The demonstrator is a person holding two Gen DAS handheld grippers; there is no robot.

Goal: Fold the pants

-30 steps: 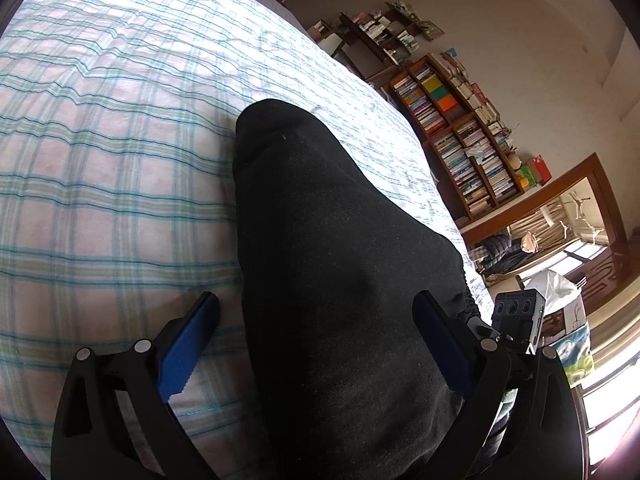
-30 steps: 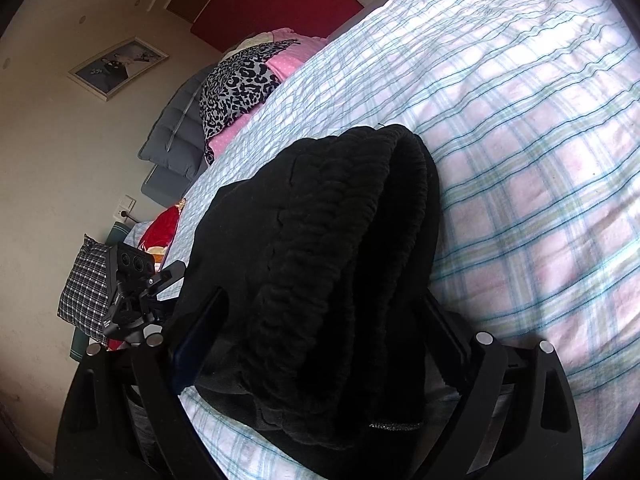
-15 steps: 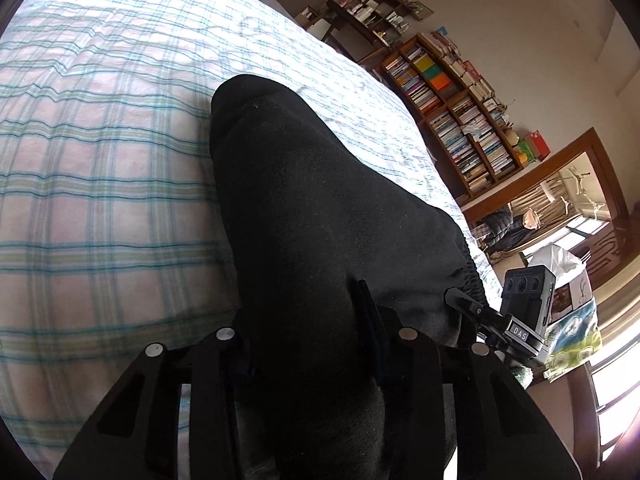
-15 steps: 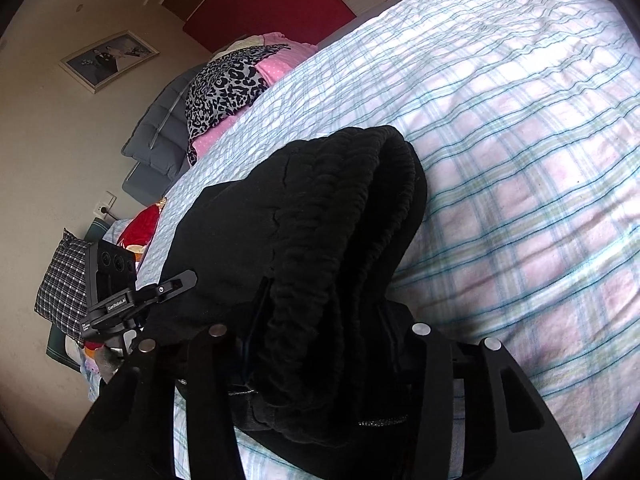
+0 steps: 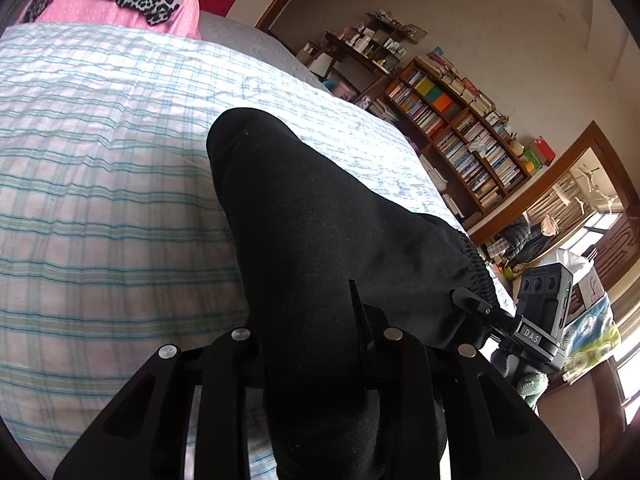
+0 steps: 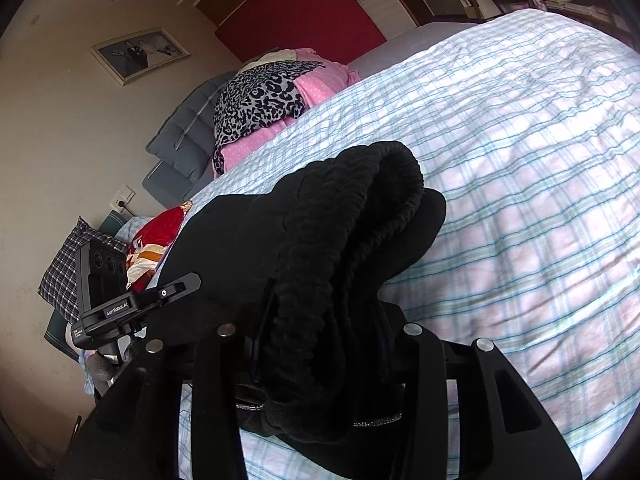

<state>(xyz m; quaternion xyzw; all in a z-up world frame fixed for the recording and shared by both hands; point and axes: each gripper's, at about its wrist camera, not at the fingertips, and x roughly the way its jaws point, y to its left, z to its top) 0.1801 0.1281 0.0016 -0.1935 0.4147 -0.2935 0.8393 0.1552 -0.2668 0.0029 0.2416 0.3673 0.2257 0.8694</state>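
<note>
The black pants lie folded lengthwise on the plaid bedspread. My left gripper is shut on the near end of the leg fabric, which bunches between its jaws. In the right wrist view the ribbed elastic waistband of the pants is stacked in layers. My right gripper is shut on this waistband end. The other gripper's camera block shows in each view, at the left view's right edge and the right view's left edge.
A leopard-print cloth on pink bedding lies at the head of the bed below a red headboard. Bookshelves stand past the bed's far side. A checked cushion and a red cloth lie beside the bed.
Both grippers went from open around the pants to shut on them. Since then both have risen and tilted up, so more of the room shows.
</note>
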